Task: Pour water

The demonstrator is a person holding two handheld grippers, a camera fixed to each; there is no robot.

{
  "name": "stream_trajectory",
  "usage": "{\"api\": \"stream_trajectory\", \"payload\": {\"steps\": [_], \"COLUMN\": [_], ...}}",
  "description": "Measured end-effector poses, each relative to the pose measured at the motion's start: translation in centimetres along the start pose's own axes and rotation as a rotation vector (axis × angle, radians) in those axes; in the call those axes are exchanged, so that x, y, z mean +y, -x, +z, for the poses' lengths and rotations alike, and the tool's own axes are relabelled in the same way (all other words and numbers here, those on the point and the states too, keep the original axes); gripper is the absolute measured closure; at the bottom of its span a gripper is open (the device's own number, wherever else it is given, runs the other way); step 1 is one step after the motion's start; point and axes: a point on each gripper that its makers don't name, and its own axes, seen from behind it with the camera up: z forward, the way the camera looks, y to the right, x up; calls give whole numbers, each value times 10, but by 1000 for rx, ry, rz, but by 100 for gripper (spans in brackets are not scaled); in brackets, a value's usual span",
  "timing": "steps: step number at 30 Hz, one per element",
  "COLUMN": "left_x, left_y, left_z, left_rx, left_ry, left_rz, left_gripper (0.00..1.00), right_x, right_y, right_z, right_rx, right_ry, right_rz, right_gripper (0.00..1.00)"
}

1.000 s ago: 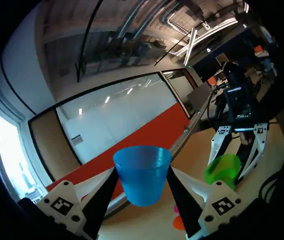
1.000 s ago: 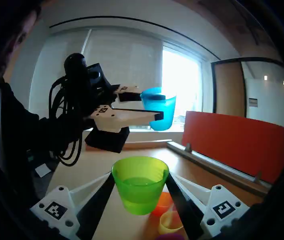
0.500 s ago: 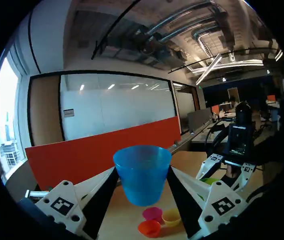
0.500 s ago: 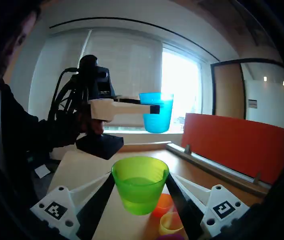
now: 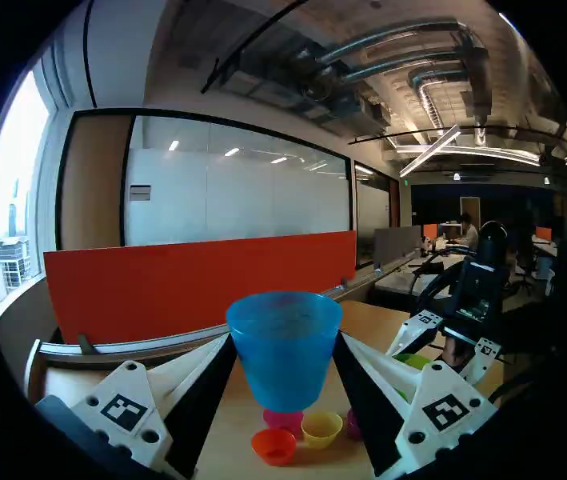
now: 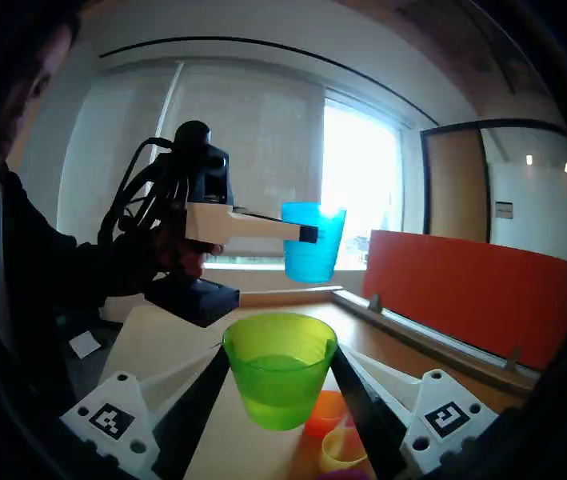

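Above the table [image 6: 163, 336], the left gripper [image 5: 283, 346] pinches the blue cup [image 5: 285, 376] upright while the right gripper [image 6: 279, 356] clamps the green cup [image 6: 280, 396], apparently level to keep its water [image 6: 277, 365] in.

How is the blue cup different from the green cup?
The blue cup is blue and sits in the left gripper; the green cup is green and sits in the right gripper. The green cup shows water inside; whether the blue cup holds any, I cannot tell. Both are upright, tapered and pinched between two fingers.
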Motion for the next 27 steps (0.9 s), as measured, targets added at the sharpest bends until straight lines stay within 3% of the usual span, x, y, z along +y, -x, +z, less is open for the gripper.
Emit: {"api": "stream_trajectory", "payload": {"steps": [14, 27], "left_x": [2, 3], "left_y": [25, 64], "left_z": [-4, -13], "left_rx": [-78, -175], "left_ry": [11, 24], "left_rz": [39, 85], "left_gripper": [18, 17], "right_x": [-2, -3], "right_y": [5, 17], "right_z": [-5, -19], "right_rx": [-26, -69], "right_ry": [-6, -19], "right_rz": [20, 25], "right_gripper": [10, 9]}}
